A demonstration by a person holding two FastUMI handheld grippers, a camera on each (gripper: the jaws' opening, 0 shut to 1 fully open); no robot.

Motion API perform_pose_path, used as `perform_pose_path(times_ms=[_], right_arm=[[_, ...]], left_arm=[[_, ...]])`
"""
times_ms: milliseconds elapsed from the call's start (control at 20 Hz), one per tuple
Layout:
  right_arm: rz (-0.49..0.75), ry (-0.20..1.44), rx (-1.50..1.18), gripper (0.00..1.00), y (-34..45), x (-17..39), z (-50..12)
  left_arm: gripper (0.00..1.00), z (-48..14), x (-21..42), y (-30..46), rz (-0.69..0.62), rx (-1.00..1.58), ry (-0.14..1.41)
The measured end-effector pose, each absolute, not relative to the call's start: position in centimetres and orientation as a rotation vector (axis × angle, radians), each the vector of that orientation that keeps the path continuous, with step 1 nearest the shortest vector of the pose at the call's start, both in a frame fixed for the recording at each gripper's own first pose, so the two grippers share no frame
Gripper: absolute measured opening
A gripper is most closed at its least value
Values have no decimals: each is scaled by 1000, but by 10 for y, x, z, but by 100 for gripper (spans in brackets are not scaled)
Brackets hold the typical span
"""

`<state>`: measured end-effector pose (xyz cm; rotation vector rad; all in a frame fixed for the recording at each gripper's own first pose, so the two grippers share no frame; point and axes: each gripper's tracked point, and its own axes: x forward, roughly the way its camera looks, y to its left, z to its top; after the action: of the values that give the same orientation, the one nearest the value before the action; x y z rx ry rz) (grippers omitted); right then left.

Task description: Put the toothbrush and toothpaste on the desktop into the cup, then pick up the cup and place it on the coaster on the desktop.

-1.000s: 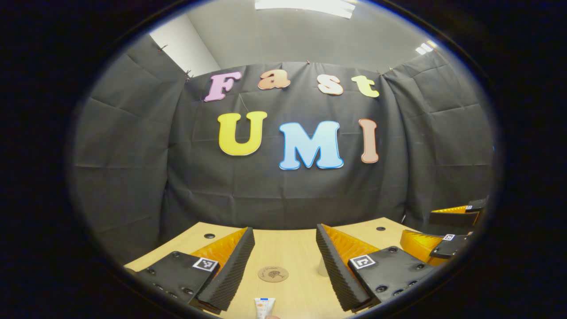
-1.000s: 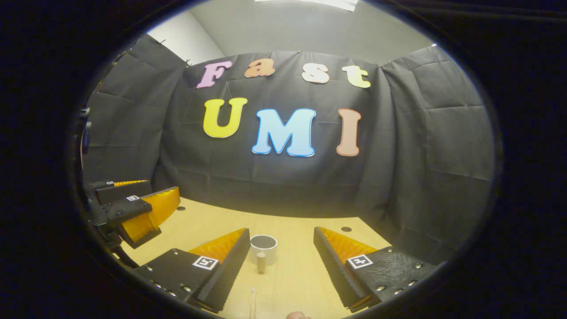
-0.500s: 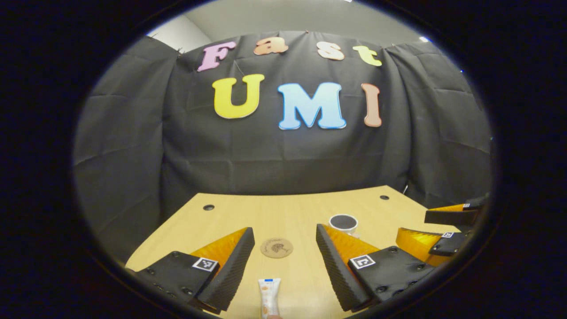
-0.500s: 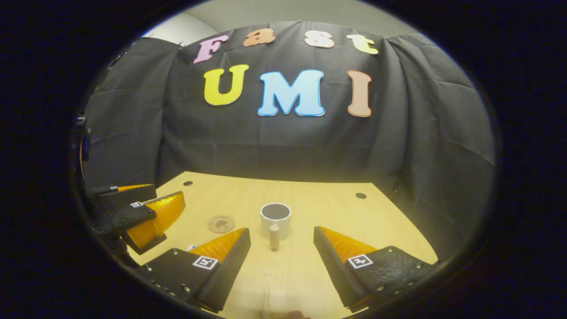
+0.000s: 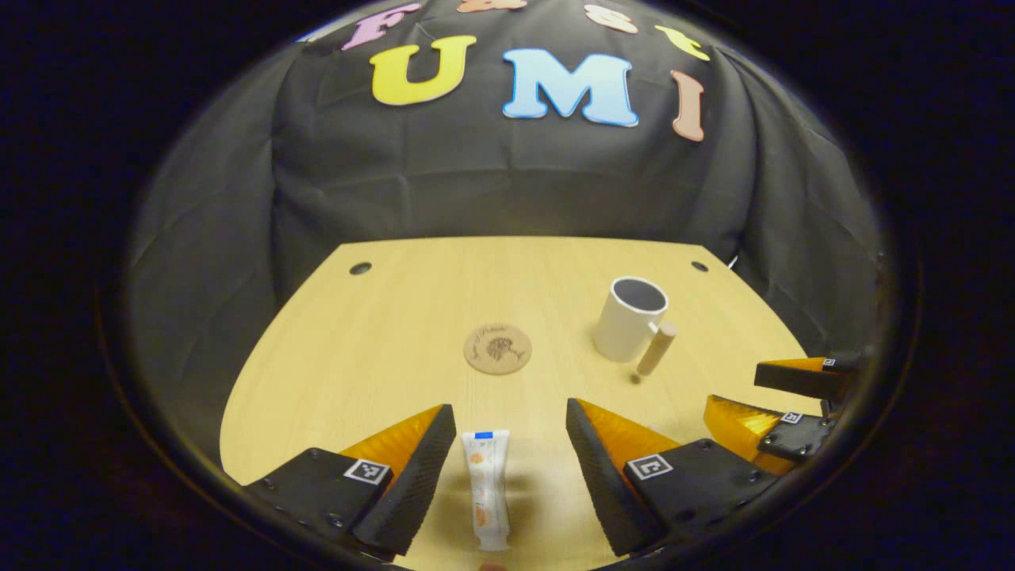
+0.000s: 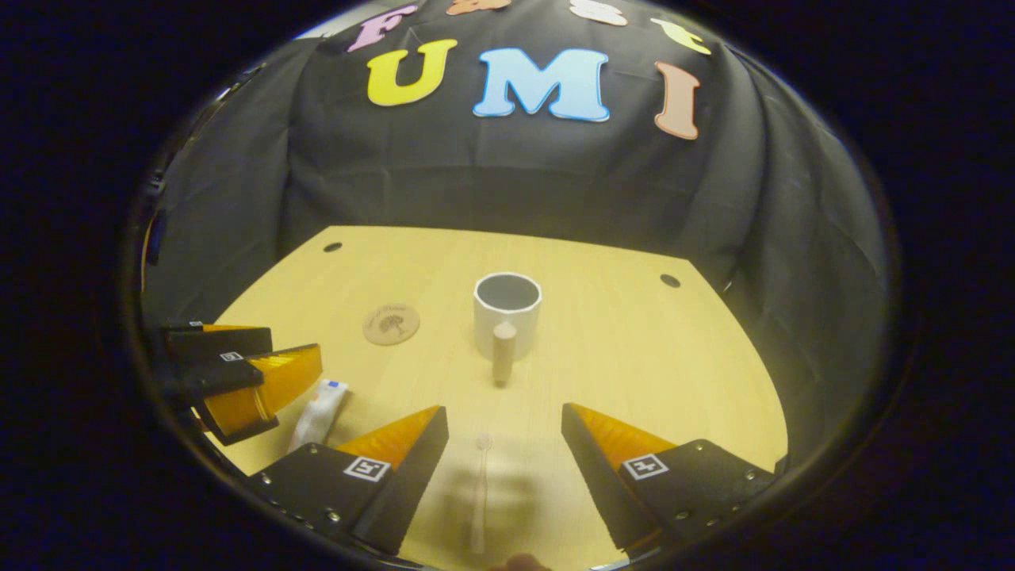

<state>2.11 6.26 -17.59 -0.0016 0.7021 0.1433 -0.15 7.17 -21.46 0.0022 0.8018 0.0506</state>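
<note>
Both hand-held grippers are spread wide and hold nothing: the left hand-held gripper (image 5: 503,444) straddles the white plastic toothpaste tube with a blue end (image 5: 487,488), the right hand-held gripper (image 6: 504,448) straddles the pale, thin toothbrush (image 6: 479,492); each lies flat on the light wooden tabletop (image 5: 381,333), long axis running straight away from me, tube's blue end far, what I take to be the faint brush head also far. The white ceramic cup with a wooden peg handle (image 6: 507,316) stands upright beyond the brush, the round cork coaster (image 5: 497,348) apart to its left. Risk: the brush is so low that my fingers may close over it, and the tube could roll if pinched off-centre.
</note>
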Motion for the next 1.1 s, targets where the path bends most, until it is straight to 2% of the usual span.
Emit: perform_pose_path(times_ms=[450, 1100], right_arm=[[152, 1025, 54, 93, 71, -7, -234], [172, 1366, 97, 94, 83, -56, -278]], left_arm=[[95, -277, -38, 82, 29, 22, 1125], [94, -322, -66, 79, 1, -7, 1353]])
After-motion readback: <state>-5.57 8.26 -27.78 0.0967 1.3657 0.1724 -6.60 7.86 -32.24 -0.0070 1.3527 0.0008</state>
